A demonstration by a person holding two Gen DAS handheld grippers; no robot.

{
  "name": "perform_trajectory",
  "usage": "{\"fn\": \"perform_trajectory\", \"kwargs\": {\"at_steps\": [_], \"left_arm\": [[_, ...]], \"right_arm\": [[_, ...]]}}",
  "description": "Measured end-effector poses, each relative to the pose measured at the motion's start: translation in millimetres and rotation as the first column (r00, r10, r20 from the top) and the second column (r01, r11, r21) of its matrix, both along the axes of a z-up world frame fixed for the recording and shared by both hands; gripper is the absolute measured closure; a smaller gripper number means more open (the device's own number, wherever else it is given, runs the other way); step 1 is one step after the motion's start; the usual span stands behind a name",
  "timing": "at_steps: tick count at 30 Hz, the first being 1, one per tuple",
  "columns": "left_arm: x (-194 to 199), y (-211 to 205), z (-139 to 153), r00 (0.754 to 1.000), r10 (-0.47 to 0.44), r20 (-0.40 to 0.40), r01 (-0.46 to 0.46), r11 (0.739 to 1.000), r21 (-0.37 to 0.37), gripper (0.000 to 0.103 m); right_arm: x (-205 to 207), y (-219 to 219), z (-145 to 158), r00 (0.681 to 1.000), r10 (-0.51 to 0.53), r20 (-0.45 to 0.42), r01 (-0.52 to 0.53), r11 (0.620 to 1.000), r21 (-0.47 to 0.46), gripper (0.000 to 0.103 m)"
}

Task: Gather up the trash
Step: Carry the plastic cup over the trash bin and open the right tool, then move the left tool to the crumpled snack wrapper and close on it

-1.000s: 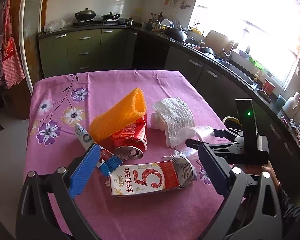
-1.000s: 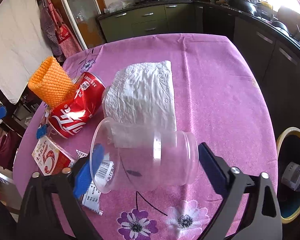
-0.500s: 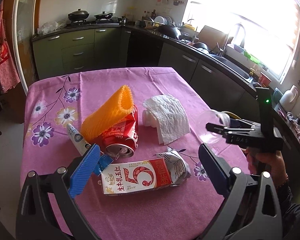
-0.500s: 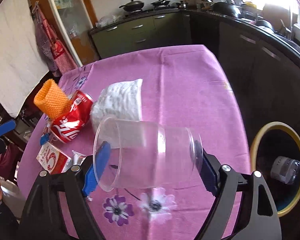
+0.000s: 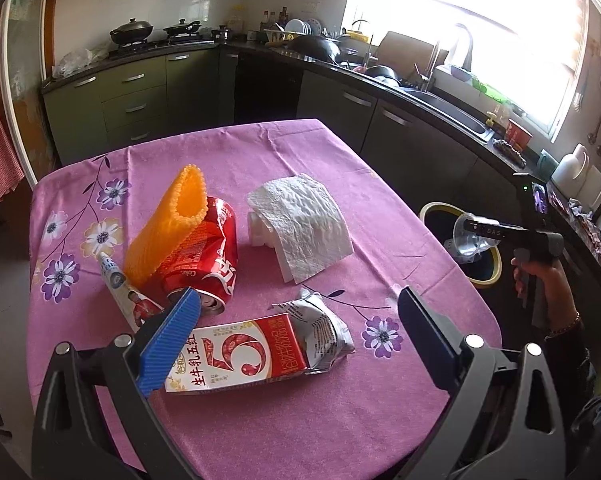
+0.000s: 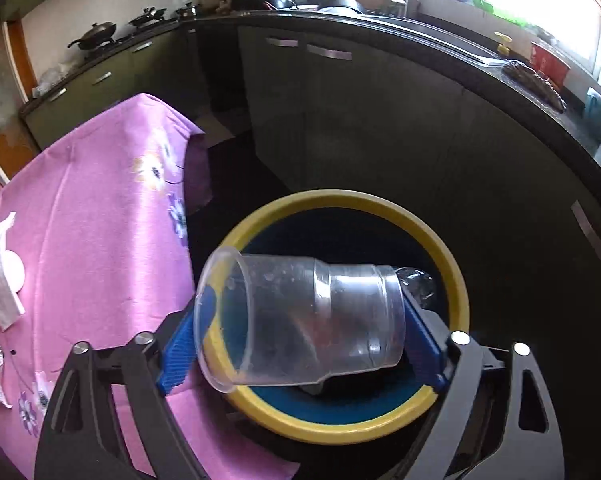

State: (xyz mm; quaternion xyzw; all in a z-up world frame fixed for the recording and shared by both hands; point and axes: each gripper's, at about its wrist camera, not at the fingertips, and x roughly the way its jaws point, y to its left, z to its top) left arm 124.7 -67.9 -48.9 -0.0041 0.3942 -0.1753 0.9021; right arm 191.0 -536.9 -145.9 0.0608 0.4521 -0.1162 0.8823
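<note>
A kitchen, seen from two cameras mounted on grippers. In the right wrist view, the right hand-held gripper (image 6: 300,330) fills the lower centre of the frame, its blue pads pressed on a clear plastic cup (image 6: 300,316) that lies on its side between them, mouth toward the left. Directly below the cup is a yellow-rimmed trash bin (image 6: 452,276) standing on the floor beside the desk (image 6: 92,208) (which wears a pink flowered cloth).

The step in hand looks like disposal: the cup is held over the bin's opening, not yet let go. The next move probably calls only for the pads to part so the cup falls inside the rim.

In the left wrist view, the left hand-held gripper (image 5: 296,332) sits at the bottom of the frame, spread wide and holding nothing, above a flattened milk carton (image 5: 260,356). Further up the frame lie a crushed red can (image 5: 204,256), an orange foam net (image 5: 172,224), a white paper towel (image 5: 304,224) and a small tube (image 5: 120,288).

The bin's contents are dark and hard to read; something pale and shiny shows past the cup. The tube is partly hidden by the left pad.
</note>
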Motion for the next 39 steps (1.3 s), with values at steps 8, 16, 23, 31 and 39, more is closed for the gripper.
{"fn": "perform_trajectory", "kwargs": {"at_steps": [8, 16, 23, 31, 39], "left_arm": [[4.5, -32.2, -15.5, 0.997, -0.057, -0.057, 0.058, 0.998, 0.021, 0.008], [20.0, -69.7, -45.6, 0.983, -0.087, -0.164, 0.091, 0.996, 0.017, 0.008], [32.3, -77.0, -59.6, 0.971, -0.058, -0.232, 0.064, 0.998, 0.02, 0.008], [40.5, -77.7, -75.4, 0.945, -0.066, -0.319, 0.068, 0.998, -0.006, 0.008], [48.2, -86.5, -81.1, 0.943, -0.055, -0.329, 0.069, 0.997, 0.029, 0.008]], "right_arm": [[-9.5, -15.5, -0.1, 0.999, -0.02, 0.037, 0.019, 1.0, 0.015, 0.008], [-27.3, -0.4, 6.4, 0.998, 0.02, 0.065, -0.023, 0.999, 0.041, 0.008], [-34.7, 3.7, 7.3, 0.996, 0.044, 0.075, -0.049, 0.997, 0.063, 0.008], [-35.8, 6.7, 2.4, 0.995, 0.059, 0.079, -0.066, 0.993, 0.097, 0.007], [-37.3, 4.7, -4.1, 0.995, 0.066, 0.076, -0.075, 0.99, 0.123, 0.007]]}}
